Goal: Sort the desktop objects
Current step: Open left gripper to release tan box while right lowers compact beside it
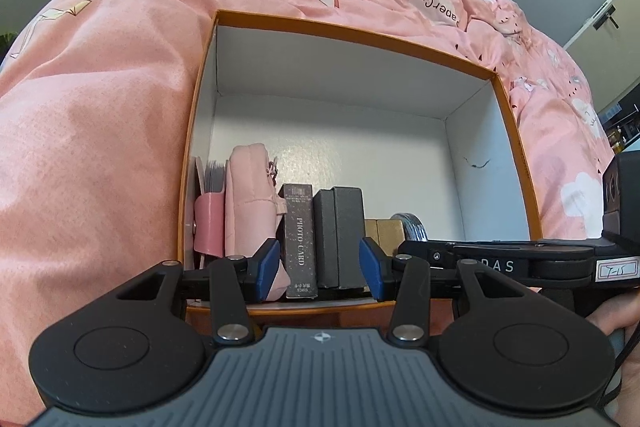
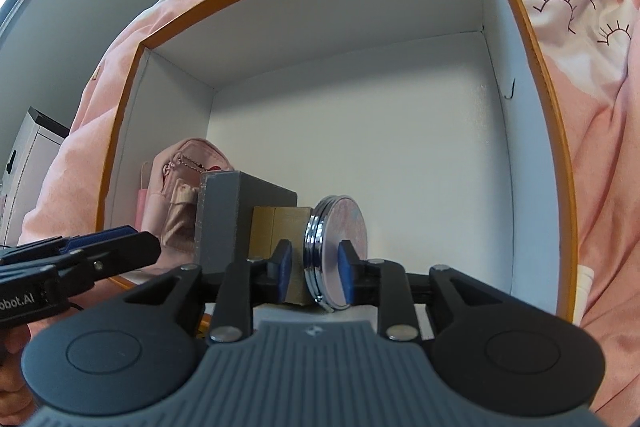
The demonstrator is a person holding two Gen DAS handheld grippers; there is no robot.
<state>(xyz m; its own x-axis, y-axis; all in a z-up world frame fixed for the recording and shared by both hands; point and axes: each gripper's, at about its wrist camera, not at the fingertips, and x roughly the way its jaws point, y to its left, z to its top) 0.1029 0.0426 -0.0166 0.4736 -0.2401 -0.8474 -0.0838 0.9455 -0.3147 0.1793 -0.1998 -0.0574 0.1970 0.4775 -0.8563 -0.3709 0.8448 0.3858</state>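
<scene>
- Left wrist view: nearest, the left gripper (image 1: 320,263) stands with its blue pads apart, reaching over the near edge of the orange-rimmed box (image 1: 352,39); the photo card box (image 1: 300,239) and the black case (image 1: 340,235) stand upright between the pads, and no pad can be seen pressing on them.
- Along the box's near wall, from its left corner: a pink card holder (image 1: 208,223), a pink pouch (image 1: 250,211), the photo card box, the black case, then a tan block (image 1: 386,235).
- Right wrist view: the right gripper (image 2: 316,267) has its pads parted on either side of the round mirror (image 2: 338,247), which stands on edge against the tan block; whether the pads touch it cannot be told.
- Beyond this row the white floor of the box lies bare up to its far wall.
- Farthest, a pink quilt (image 1: 100,107) surrounds the box on all sides.
</scene>
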